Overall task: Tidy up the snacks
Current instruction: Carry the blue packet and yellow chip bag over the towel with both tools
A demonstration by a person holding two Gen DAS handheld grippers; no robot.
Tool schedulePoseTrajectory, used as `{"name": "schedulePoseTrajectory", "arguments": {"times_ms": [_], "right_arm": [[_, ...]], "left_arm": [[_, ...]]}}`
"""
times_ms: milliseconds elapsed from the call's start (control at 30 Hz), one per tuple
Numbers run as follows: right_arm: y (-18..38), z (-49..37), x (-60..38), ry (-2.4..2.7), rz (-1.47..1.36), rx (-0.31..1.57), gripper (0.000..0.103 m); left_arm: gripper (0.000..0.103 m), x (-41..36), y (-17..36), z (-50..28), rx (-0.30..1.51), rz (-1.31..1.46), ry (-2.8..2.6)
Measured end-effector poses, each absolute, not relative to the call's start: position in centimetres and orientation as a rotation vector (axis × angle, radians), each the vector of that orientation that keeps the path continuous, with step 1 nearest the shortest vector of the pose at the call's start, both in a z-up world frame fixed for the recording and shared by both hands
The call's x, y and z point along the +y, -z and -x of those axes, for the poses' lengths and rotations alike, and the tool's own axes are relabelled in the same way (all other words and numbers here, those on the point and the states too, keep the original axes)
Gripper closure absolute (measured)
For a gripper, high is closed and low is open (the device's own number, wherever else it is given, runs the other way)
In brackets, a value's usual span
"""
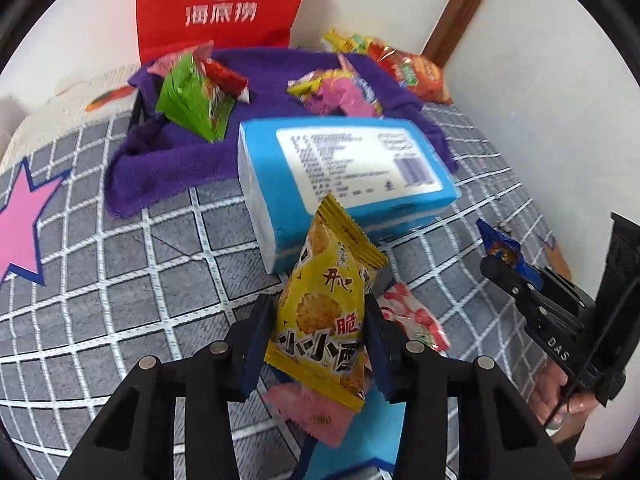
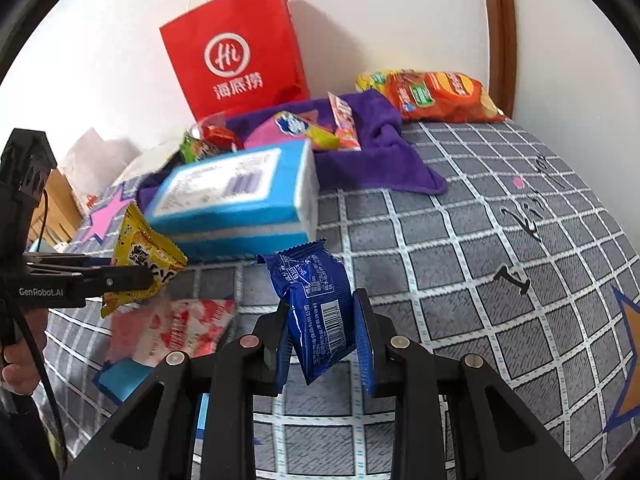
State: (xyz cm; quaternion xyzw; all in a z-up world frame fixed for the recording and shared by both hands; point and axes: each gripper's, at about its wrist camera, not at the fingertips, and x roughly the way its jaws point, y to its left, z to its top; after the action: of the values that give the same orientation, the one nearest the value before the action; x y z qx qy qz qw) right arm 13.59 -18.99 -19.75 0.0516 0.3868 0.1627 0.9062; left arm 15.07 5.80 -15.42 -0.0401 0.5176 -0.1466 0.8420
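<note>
A person held two black grippers over a bed covered in a grey checked blanket (image 2: 460, 240), each one carrying a snack. The left gripper (image 1: 320, 328), at the bottom centre of its own view, had its jaws pinched on a yellow cracker packet (image 1: 326, 308) that stood upright between the blue finger pads. The right gripper (image 2: 322, 338), low in the centre of its view, had its jaws clamped on a blue snack packet (image 2: 316, 308), barcode side showing. Just beyond both packets a blue tissue pack (image 1: 336, 176) lay on the blanket with its label up. Behind it, in the upper middle of both views, a purple towel (image 1: 180, 160) lined a container holding a green packet (image 1: 192, 100) and several other wrapped snacks. An orange chip bag (image 2: 440, 98) rested on the blanket at the upper right, beside the towel. A red paper bag (image 2: 236, 52) stood against the white wall at the top. A pink-and-white strawberry packet (image 2: 180, 328) lay on the blanket at the lower left of the right wrist view, under the left gripper.
</note>
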Motion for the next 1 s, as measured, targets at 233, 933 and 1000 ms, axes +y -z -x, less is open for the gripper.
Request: {"name": "schedulePoseTrajectory", "arguments": {"times_ms": [233,933,1000], "right_arm": [[16.1,-14.5,-18.3,-0.352,-0.120,0.785,0.076],[8.0,-27.1,-16.9,-0.350,-0.129,0.743,0.076],[8.2,-28.5,-16.7,-0.353,-0.129,0.742,0.076]], "left_arm": [[0.061,7.7,11.4,-14.7,1.012,0.102,0.276],[0.061,9.7,3.9,-24.7,0.863,0.143,0.191],[0.061,9.4,3.9,-25.8,0.862,0.150,0.189]]}}
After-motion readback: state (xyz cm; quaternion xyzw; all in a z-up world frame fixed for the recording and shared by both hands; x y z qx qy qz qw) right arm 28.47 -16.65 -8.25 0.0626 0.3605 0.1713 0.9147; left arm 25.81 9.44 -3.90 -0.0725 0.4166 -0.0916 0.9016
